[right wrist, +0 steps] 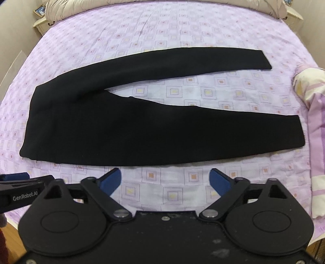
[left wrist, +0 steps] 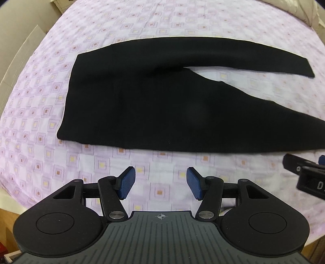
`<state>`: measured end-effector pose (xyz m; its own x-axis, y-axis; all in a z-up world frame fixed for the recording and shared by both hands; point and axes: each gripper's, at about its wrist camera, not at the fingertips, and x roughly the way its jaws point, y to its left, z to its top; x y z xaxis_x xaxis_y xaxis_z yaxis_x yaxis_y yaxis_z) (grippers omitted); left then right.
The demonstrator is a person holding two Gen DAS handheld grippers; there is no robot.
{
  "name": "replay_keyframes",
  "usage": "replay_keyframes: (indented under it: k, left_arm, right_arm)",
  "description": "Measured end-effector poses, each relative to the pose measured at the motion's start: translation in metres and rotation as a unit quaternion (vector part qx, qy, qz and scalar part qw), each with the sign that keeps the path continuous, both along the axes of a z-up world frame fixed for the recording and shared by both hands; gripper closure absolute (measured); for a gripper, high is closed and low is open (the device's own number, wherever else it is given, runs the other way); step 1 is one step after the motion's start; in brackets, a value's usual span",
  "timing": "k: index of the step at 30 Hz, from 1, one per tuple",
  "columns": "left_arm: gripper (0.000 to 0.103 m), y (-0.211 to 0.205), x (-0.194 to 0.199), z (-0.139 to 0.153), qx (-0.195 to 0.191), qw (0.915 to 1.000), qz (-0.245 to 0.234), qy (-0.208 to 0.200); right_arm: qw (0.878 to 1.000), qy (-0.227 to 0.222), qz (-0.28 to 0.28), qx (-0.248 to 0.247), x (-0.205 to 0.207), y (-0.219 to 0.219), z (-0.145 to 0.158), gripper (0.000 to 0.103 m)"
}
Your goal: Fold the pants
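Black pants (left wrist: 162, 105) lie flat on a bed with a purple patterned sheet (left wrist: 162, 20). The waistband is at the left and the two legs spread apart toward the right. The pants also show in the right wrist view (right wrist: 121, 130). My left gripper (left wrist: 160, 181) is open and empty, just short of the near edge of the pants near the waist half. My right gripper (right wrist: 165, 180) is open and empty, just short of the near leg's edge. Each gripper shows at the edge of the other's view.
A folded cream and purple blanket (right wrist: 310, 126) lies at the right side of the bed. A beige pillow or quilt (right wrist: 162, 3) lies at the head. Small nightstands (right wrist: 43, 25) stand at the far corners. The bed's wooden front edge (left wrist: 8, 219) is just below me.
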<state>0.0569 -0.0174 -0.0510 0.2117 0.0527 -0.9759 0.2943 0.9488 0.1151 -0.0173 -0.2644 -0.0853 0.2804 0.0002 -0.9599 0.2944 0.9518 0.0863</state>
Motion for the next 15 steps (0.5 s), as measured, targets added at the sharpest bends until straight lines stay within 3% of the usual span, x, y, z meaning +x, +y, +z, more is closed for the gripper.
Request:
replay_keyframes:
  k: [5, 8, 11, 15]
  left_arm:
    - [0.048, -0.003, 0.047, -0.017, 0.017, 0.9998, 0.012, -0.005]
    - [0.048, -0.004, 0.081, -0.028, 0.023, 0.9994, 0.021, -0.015]
    - [0.048, -0.007, 0.114, -0.039, 0.024, 0.999, 0.03, -0.023]
    - [0.048, -0.011, 0.15, -0.057, 0.028, 0.9985, 0.04, -0.026]
  right_arm:
    - [1.0, -0.006, -0.005, 0.008, 0.05, -0.031, -0.021, 0.033]
    - [1.0, -0.025, -0.005, 0.004, 0.094, -0.058, -0.034, 0.042]
    - [0.998, -0.051, 0.014, -0.022, 0.146, -0.084, -0.045, 0.042]
    - [0.992, -0.078, 0.092, -0.044, 0.218, -0.108, -0.068, 0.04]
